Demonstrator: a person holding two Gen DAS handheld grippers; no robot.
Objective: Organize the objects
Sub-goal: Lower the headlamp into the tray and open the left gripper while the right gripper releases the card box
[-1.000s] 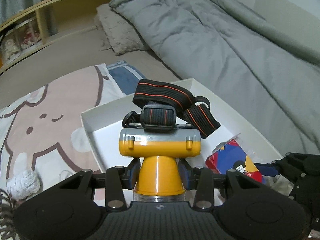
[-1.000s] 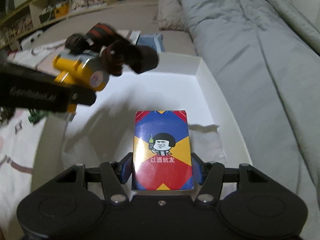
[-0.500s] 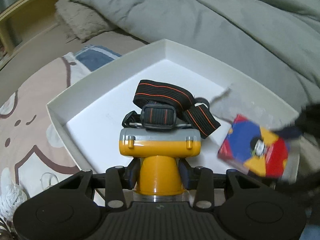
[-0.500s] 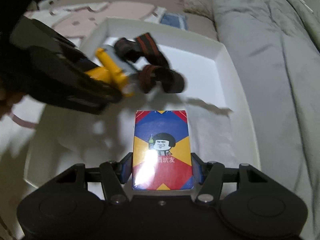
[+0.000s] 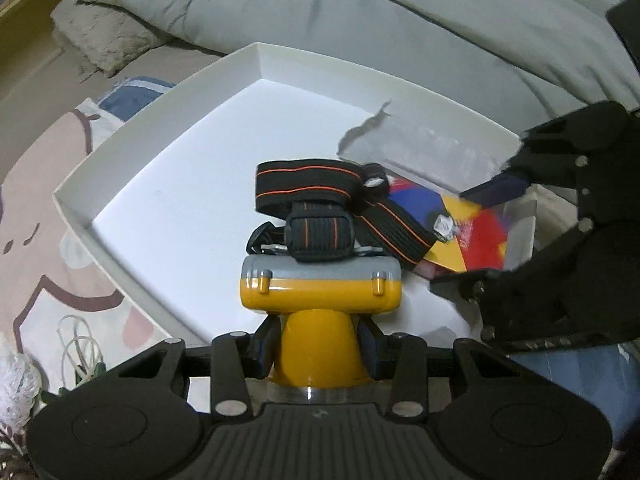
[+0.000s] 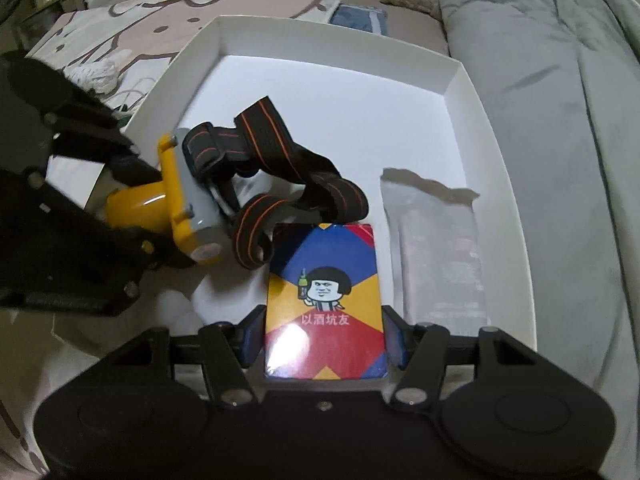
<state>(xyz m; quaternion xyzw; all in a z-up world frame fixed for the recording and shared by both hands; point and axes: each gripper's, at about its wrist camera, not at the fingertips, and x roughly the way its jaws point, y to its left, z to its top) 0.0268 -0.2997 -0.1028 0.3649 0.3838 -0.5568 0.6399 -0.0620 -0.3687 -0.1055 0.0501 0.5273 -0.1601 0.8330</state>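
Note:
My left gripper (image 5: 319, 350) is shut on a yellow and grey headlamp (image 5: 320, 280) with a black, orange-striped strap (image 5: 308, 184), held low over the white box (image 5: 160, 92). My right gripper (image 6: 325, 338) is shut on a colourful card pack (image 6: 325, 292) with a cartoon face, held just inside the box's near edge. In the right wrist view the headlamp (image 6: 180, 204) and left gripper (image 6: 132, 200) are at the left, the strap touching the pack's far corner. In the left wrist view the card pack (image 5: 464, 236) and right gripper (image 5: 472, 236) are at the right.
A clear plastic packet (image 6: 436, 256) lies inside the white box (image 6: 468, 80) along its right side. The box sits on a bed with a grey duvet (image 6: 560, 80) to the right, a cartoon-print sheet (image 5: 40, 200) to the left and a white cord (image 5: 78, 344).
Both grippers have come down and inward over the box. The headlamp has lowered towards the box floor, and the card pack now sits beside its strap.

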